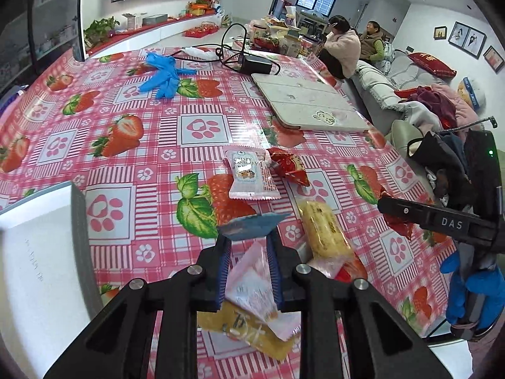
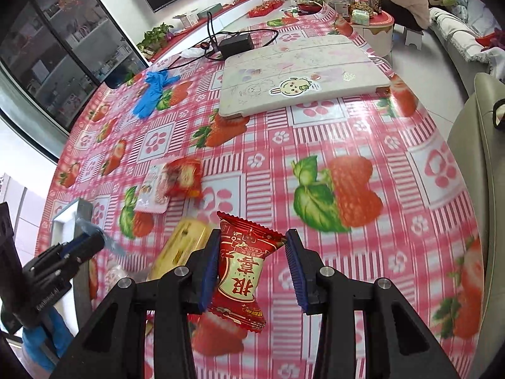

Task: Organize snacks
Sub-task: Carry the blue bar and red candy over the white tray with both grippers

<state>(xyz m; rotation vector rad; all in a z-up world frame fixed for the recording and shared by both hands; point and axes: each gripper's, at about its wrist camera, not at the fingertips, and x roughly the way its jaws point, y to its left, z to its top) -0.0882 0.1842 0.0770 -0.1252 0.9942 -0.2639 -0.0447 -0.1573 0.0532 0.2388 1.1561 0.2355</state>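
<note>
Two-handed sorting of wrapped snacks on the counter (image 1: pixel 132 101), which carries a strawberry-print cloth. At the 9 o'clock edge of the left wrist view lies the grey-rimmed white container (image 1: pixel 41 252), judged the likely destination since it sits beside the pile. At 6 o'clock, the left tool (image 1: pixel 249 271) is clamped on a blue-edged, pink-and-white snack packet (image 1: pixel 249 281), pinched across its middle so its ends hang free above a yellow packet (image 1: pixel 249 331). Toward 12 o'clock from it rest a pink cranberry bar (image 1: pixel 249 173) and a red sachet (image 1: pixel 290 165), touching one another. At 3 o'clock lies a yellow bar (image 1: pixel 325 230). In the right wrist view, the right tool (image 2: pixel 252 271) holds a red candy packet (image 2: pixel 243 271) upright at 6 o'clock, seemingly lifted clear of the cloth.
</note>
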